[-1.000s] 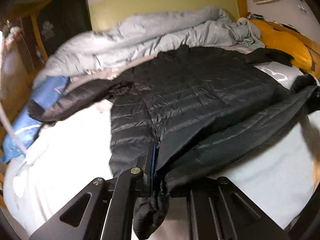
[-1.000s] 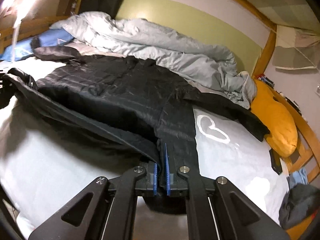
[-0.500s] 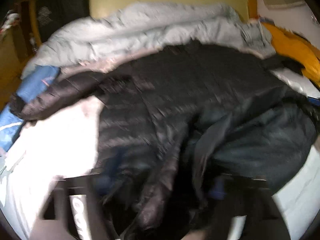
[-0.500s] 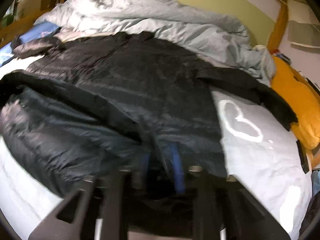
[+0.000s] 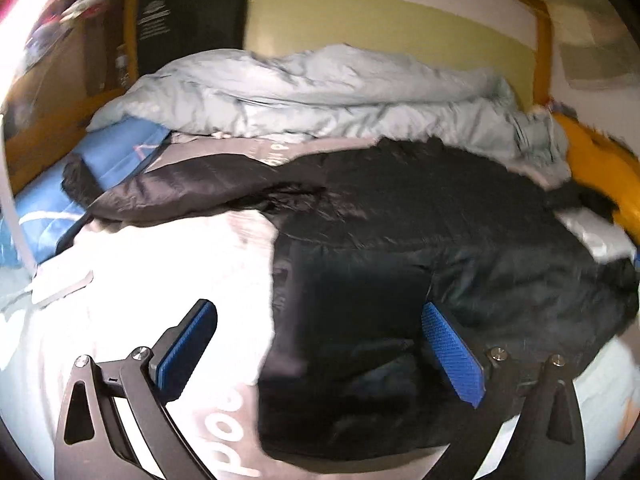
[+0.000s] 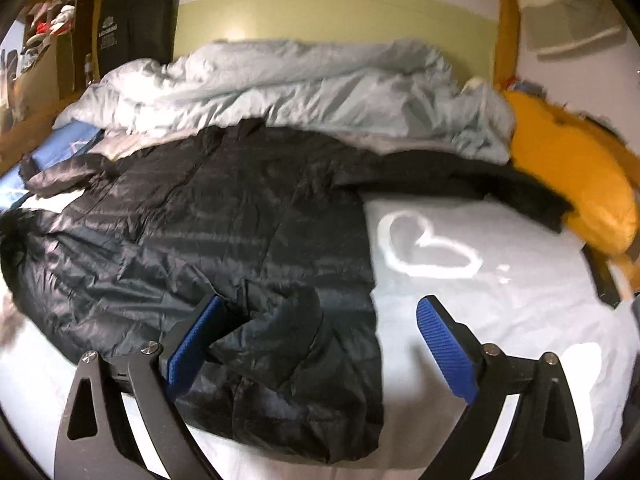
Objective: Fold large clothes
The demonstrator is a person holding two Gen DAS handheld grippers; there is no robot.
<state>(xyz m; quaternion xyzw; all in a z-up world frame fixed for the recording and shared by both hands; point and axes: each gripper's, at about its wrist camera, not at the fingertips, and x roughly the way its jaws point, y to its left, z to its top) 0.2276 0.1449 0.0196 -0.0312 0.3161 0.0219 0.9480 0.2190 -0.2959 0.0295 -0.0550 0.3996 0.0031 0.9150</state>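
Black quilted jacket (image 6: 224, 216) lies spread on the pale bed (image 6: 480, 300), its near hem now doubled back over the body. Both grippers have let go since a second ago: left gripper (image 5: 320, 354) and right gripper (image 6: 316, 344) hang over the near edge, fingers (image 6: 446, 354) spread wide, pinching nothing. First fold looks laid; far sleeves (image 5: 180, 192) remain out, likely next.

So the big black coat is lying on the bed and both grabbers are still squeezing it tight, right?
Not quite. The black coat is lying on the bed, but neither grabber squeezes it: both wrist views show the left gripper and right gripper with blue fingers spread wide apart.
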